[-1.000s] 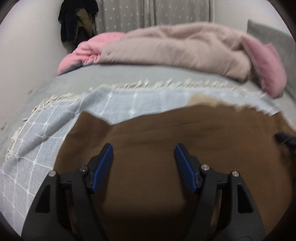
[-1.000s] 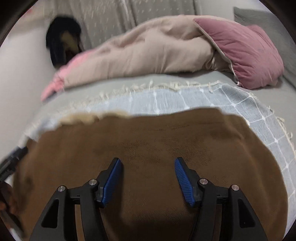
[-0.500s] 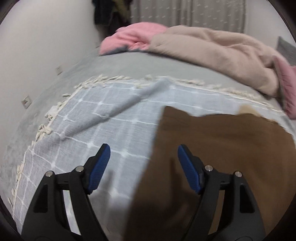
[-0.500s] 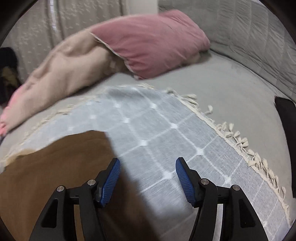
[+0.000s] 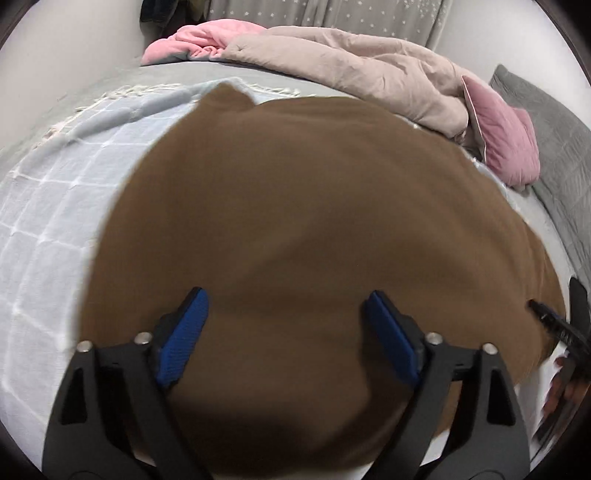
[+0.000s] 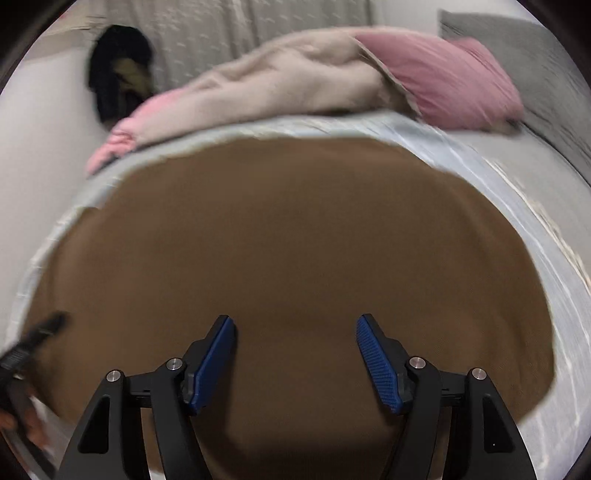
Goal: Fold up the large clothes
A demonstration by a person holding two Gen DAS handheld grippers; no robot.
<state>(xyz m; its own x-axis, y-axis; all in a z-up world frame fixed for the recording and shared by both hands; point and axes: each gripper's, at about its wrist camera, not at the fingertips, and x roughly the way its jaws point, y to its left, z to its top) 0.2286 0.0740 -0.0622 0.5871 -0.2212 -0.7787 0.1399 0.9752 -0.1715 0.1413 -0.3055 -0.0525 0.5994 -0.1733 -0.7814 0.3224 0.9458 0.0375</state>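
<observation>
Left wrist view: brown garment (image 5: 314, 206) spread flat over a pale blue checked throw (image 5: 48, 206) on a bed with a grey bedspread (image 5: 110, 75).
Left gripper (image 5: 284, 325): above the near part of the brown garment; jaws wide and opening, blue pads clear of the cloth, nothing pressed between them.
Right gripper in the left wrist view (image 5: 557, 326): a dark finger at the right edge, over the garment's right margin; state not readable from this view.
Right wrist view: same brown garment (image 6: 295, 236), filling the middle of the picture, its far edge near the duvet.
Right gripper (image 6: 295, 354): over the near part of the garment; jaws fairly wide and opening, no cloth caught between the pads.
Left gripper in the right wrist view (image 6: 33, 339): blurred dark shape at the left edge, by the garment's left margin.
Far side of the bed: beige duvet (image 5: 351, 70) bunched across it, a pink blanket (image 5: 199, 40) at its left end, a pink pillow (image 5: 506, 147) at its right end.
Background: grey curtain (image 5: 332, 14) behind the bed; dark clothes (image 6: 118, 74) hanging at the far left.
</observation>
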